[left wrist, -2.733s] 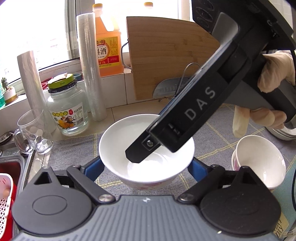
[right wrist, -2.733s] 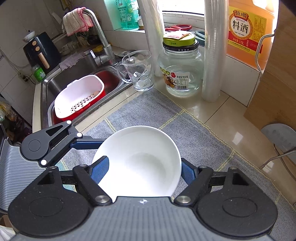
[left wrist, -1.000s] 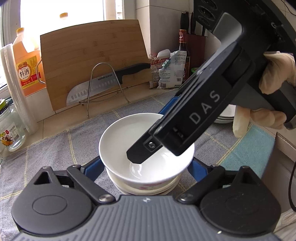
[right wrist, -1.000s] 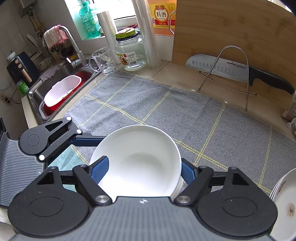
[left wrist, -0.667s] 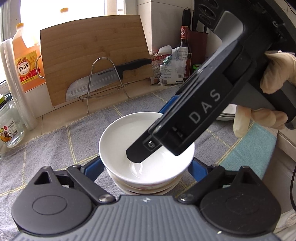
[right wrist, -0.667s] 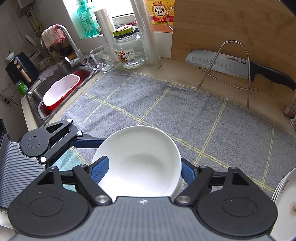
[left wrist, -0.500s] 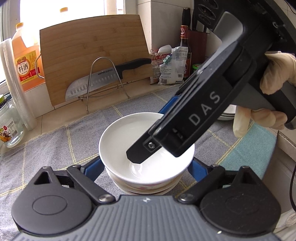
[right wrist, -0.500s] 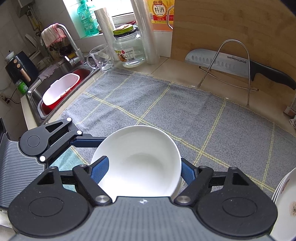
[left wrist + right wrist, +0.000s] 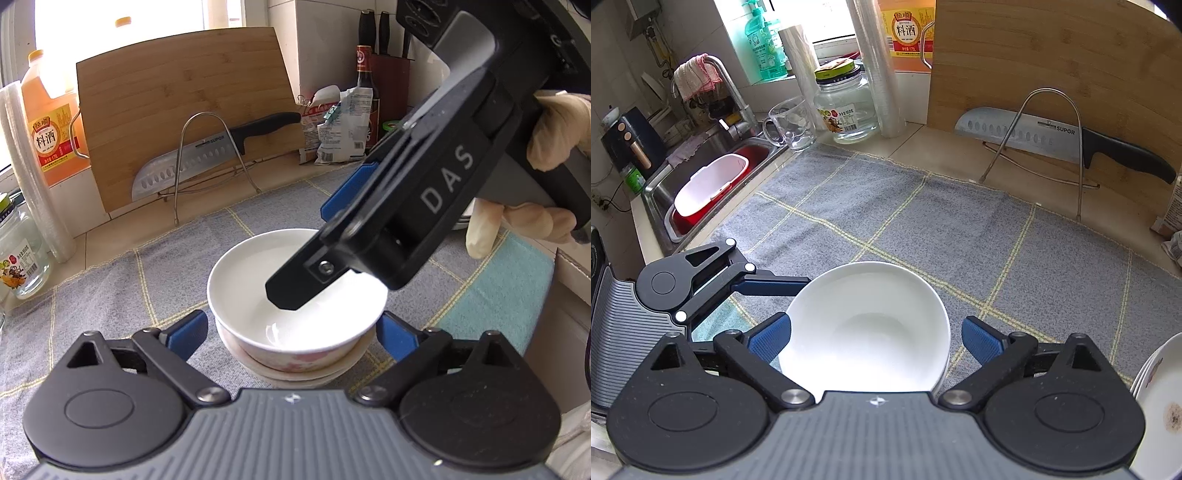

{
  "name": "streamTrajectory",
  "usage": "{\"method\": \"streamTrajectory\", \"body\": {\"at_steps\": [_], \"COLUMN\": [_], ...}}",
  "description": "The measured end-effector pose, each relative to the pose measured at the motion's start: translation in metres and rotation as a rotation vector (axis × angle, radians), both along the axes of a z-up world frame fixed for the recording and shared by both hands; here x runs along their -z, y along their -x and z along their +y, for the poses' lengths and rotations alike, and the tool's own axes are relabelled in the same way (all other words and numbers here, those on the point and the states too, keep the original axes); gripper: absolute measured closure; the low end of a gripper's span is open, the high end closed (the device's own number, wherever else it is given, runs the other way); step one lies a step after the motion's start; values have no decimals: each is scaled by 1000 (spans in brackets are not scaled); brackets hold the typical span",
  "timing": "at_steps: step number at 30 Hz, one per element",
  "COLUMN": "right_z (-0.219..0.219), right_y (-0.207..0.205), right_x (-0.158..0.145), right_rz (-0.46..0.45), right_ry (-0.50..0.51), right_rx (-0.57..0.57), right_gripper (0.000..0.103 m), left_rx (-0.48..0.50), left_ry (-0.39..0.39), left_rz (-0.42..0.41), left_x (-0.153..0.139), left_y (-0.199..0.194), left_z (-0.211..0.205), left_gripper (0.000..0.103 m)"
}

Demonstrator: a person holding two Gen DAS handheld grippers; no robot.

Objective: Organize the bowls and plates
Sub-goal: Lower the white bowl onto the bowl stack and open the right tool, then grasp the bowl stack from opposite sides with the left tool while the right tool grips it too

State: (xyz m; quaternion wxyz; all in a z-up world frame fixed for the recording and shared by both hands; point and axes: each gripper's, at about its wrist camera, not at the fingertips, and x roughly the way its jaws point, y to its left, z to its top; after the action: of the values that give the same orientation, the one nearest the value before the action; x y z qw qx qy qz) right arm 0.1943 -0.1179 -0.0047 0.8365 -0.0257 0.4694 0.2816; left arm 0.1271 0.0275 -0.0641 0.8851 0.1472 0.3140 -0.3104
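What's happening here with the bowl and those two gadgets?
A person is tidying dishes with hand-held tongs, one in each gloved hand. A white bowl now sits nested on other bowls on the grey mat. The right tongs have just been opening and stand clear of the bowl's sides; the left tongs are open around it too. More plates wait at the right.
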Motion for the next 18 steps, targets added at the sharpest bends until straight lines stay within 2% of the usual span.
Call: {"method": "streamTrajectory", "body": {"at_steps": [11,18], "right_z": [14,7], "right_y": [13,16], "right_x": [20,15], "right_rz": [-24,-55], "right_ry": [82,100], "right_rx": [-18,-3], "right_gripper": [0,0], "left_rx": [-11,29], "left_ry": [-4,-38], "left_rz": [22,21], "left_x": [2,6], "left_y": [5,8], "left_z": [10,21], "left_gripper": [5,5]}}
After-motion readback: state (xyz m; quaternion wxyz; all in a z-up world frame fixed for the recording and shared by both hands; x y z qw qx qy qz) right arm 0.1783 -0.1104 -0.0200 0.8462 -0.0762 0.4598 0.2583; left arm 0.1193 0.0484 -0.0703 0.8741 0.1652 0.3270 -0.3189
